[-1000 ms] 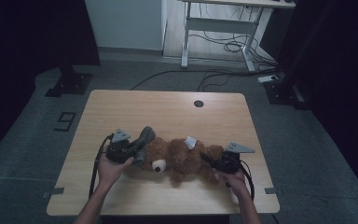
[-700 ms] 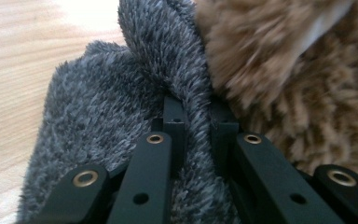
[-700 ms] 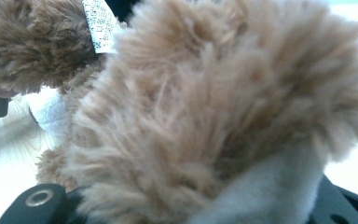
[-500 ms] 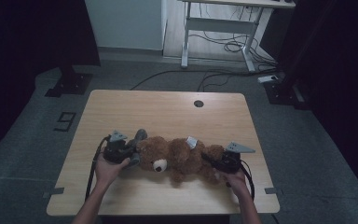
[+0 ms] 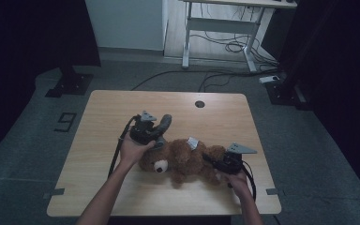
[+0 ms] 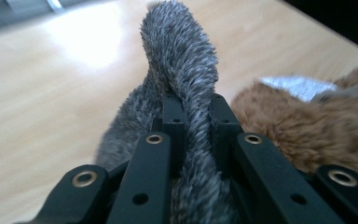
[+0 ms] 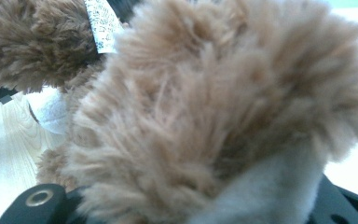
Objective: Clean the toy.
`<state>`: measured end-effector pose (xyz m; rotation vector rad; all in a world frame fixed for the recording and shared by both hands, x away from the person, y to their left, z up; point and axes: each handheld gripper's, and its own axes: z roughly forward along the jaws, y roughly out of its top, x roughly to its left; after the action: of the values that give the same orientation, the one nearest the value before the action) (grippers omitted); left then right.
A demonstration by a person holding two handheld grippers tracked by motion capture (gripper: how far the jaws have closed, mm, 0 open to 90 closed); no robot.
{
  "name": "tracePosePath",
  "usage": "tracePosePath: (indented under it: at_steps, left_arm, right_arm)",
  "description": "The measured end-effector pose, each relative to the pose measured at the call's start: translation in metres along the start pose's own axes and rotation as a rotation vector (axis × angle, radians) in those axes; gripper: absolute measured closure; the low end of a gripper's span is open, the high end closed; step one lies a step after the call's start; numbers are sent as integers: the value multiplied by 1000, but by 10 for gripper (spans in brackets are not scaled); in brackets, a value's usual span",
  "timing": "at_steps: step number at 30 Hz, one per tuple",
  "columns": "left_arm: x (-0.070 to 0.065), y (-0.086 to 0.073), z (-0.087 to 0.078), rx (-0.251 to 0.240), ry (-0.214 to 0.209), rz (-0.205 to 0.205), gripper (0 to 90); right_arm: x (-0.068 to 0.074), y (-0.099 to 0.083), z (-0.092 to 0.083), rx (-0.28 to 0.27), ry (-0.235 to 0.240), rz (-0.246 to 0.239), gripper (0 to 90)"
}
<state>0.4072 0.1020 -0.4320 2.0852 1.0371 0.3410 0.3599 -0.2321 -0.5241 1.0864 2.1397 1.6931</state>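
**Plush bear held at both ends on the bench**

A brown plush bear (image 5: pixel 185 161) is seen lying on its side on the near half of the wooden bench (image 5: pixel 122 108), its white muzzle turned toward the near edge. A grey furry part (image 5: pixel 164 123) of the toy is raised at the bear's far left end. This grey part (image 6: pixel 186 93) is clamped between the two black jaws of the left tool (image 6: pixel 192 122), which are drawn in tight against the fur on either side. From above, the left tool (image 5: pixel 145 131) is gripped by the left hand (image 5: pixel 132 150), just left of the bear's head.

The right tool (image 5: pixel 225 163) is pressed against the bear's right end, with the right hand (image 5: pixel 234 180) behind it at the near right of the bench. In the right gripper view brown fur (image 7: pixel 205 107) and a grey patch (image 7: pixel 261 196) cover the jaws, so whether this tool is closed on the toy cannot be told. A white fabric label (image 7: pixel 100 23) is seen on the bear (image 7: pixel 37 42), also visible from above (image 5: pixel 192 143) on the toy's far side
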Motion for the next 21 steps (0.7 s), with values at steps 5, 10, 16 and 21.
tracePosePath:
  at_steps: [5, 10, 16, 21]
  left_arm:
    - [-5, -15, 5, -8, -17, 0, 802]
    - [-14, -33, -10, -48, -44, 12, 801]
    - [-20, -42, -22, -55, -73, 17, 800]
    - [-29, -48, -19, -41, -48, 49, 801]
  right_arm:
    - [0, 0, 0, 0, 6, -2, 595]
    - [4, 0, -3, 5, 0, -11, 577]
    - [6, -1, -6, 8, -5, -19, 577]
    - [9, 0, -8, 19, -5, -50, 551]
